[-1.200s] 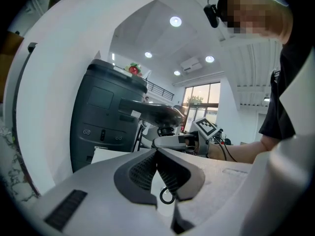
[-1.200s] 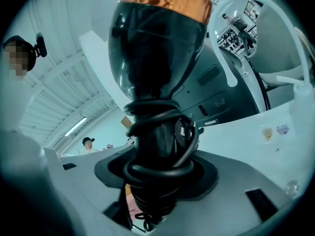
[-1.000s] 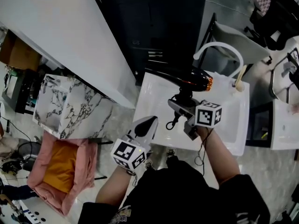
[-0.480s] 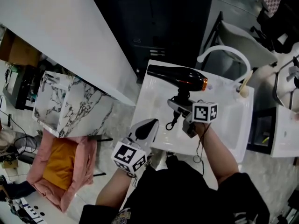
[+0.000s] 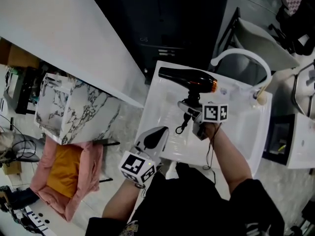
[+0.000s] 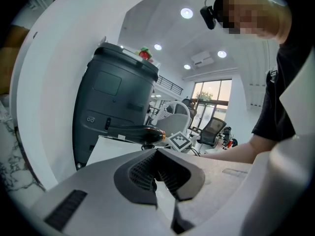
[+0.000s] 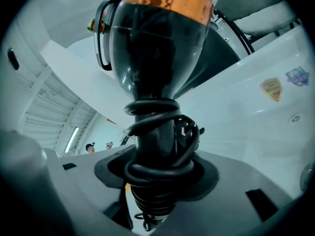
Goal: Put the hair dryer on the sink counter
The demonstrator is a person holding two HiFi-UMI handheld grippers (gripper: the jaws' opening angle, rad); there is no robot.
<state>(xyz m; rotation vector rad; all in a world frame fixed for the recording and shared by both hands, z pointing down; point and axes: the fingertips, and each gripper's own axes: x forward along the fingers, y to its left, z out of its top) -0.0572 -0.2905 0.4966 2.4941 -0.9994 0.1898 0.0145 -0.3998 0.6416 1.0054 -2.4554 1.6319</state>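
The glossy white rectangular sink counter [image 5: 165,107] carries a white arched faucet pipe [image 5: 243,53] rising along its far right edge, a small beige round-topped object [image 5: 261,98] just beside the pipe's right end, and a gold sticker [image 7: 270,88] near a bluish sticker [image 7: 298,75] on its surface

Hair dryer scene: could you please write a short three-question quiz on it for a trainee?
1. True or false: the left gripper holds the hair dryer.
2. What is wound round the hair dryer's handle? A. its cord B. a towel C. tape
3. What colour is the band at one end of the hair dryer?
Key: 1 false, the right gripper is shut on its handle; 2 A; 3 orange.
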